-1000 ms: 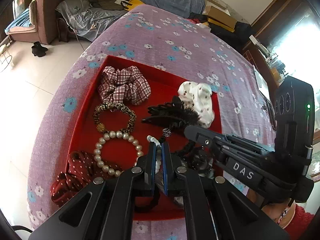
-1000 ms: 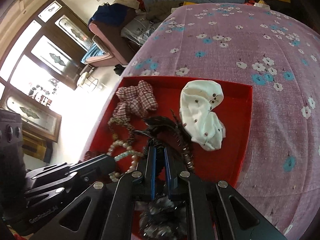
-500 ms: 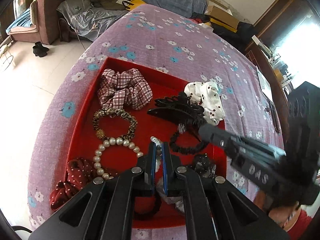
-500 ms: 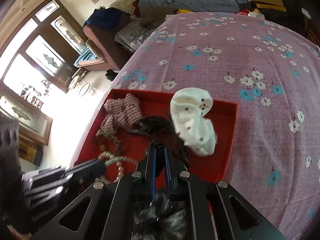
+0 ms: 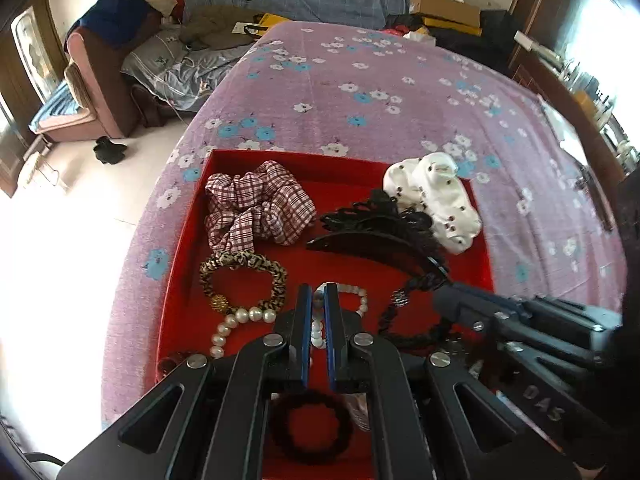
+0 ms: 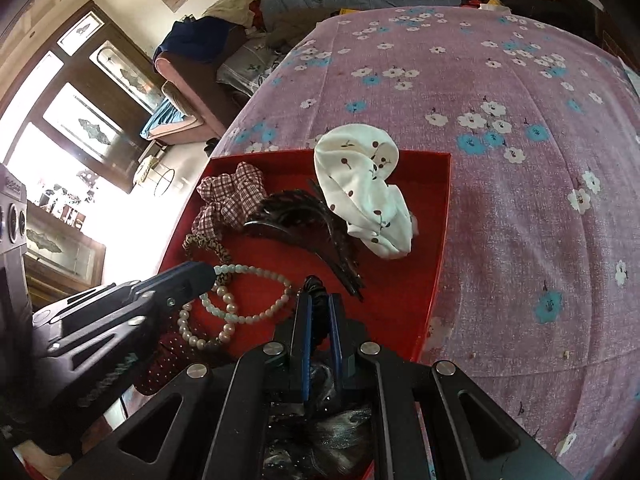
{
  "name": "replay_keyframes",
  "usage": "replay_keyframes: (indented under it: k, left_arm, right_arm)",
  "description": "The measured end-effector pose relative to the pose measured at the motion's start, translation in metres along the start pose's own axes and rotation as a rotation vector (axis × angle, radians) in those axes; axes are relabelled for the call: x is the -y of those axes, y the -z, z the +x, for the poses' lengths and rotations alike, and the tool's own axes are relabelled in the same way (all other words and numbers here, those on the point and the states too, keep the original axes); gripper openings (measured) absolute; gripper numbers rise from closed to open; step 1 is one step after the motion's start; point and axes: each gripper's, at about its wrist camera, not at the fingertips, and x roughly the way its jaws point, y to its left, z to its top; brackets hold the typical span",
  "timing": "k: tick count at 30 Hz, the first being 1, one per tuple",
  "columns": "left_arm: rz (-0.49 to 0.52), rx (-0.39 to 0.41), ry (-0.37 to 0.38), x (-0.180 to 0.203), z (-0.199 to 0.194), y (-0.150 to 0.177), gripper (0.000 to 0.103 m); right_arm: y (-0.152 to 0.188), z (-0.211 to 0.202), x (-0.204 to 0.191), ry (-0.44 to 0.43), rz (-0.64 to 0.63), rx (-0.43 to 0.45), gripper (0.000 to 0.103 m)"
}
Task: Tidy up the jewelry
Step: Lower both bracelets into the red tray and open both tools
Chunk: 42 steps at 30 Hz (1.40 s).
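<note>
A red tray point(image 5: 188, 240) point(image 6: 436, 216) on a purple flowered cloth holds hair pieces and bracelets. My left gripper point(image 5: 319, 300) is shut on a pale bead bracelet point(image 5: 352, 294) point(image 6: 256, 276). My right gripper point(image 6: 319, 304) is shut on a black braided hair tie point(image 6: 316, 286) point(image 5: 394, 312). In the tray lie a plaid scrunchie point(image 5: 256, 208), a white dotted scrunchie point(image 5: 436, 196) point(image 6: 364, 196), a black claw clip point(image 5: 380, 232) point(image 6: 308, 228), a leopard hair tie point(image 5: 244, 276) and a pearl bracelet point(image 5: 236, 324) point(image 6: 200, 332).
A black hair ring point(image 5: 312, 428) and a dark red dotted scrunchie point(image 6: 168, 356) lie at the tray's near side. The bed-sized purple cloth point(image 5: 400, 92) stretches beyond the tray. A sofa point(image 5: 96, 80) and floor lie off the left edge.
Both grippers have drawn back and tilted up, so the tray sits lower in view. The right gripper has pulled the black hair tie away from the claw clip.
</note>
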Motion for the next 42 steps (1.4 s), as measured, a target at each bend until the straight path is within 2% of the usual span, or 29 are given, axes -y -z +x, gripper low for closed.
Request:
replay_keyframes:
  k: [10,26,37,38,40,42]
  left_arm:
    - [0.006,-0.026,-0.045,-0.007,0.02,-0.001,0.005]
    - [-0.032,-0.084,-0.025,-0.012,0.045,0.0,0.005]
    - [-0.029,-0.086,-0.025,-0.01,0.044,-0.001,0.006]
    - [-0.032,-0.085,-0.022,-0.01,0.042,-0.001,0.007]
    - [-0.038,-0.077,-0.019,-0.011,0.035,0.0,0.016]
    - [-0.048,-0.057,-0.019,-0.012,0.025,0.001,0.04]
  right_arm:
    - [-0.004,0.011,-0.003,0.006,-0.001,-0.016,0.011]
    - [-0.006,0.018,0.003,0.024,0.011,-0.024,0.011]
    - [-0.007,0.018,0.001,0.019,0.003,-0.022,0.012]
    - [-0.007,0.017,0.001,0.019,0.001,-0.02,0.013]
    - [-0.007,0.015,0.0,0.014,-0.002,-0.015,0.022]
    - [-0.006,0.012,-0.002,0.01,-0.006,-0.009,0.026]
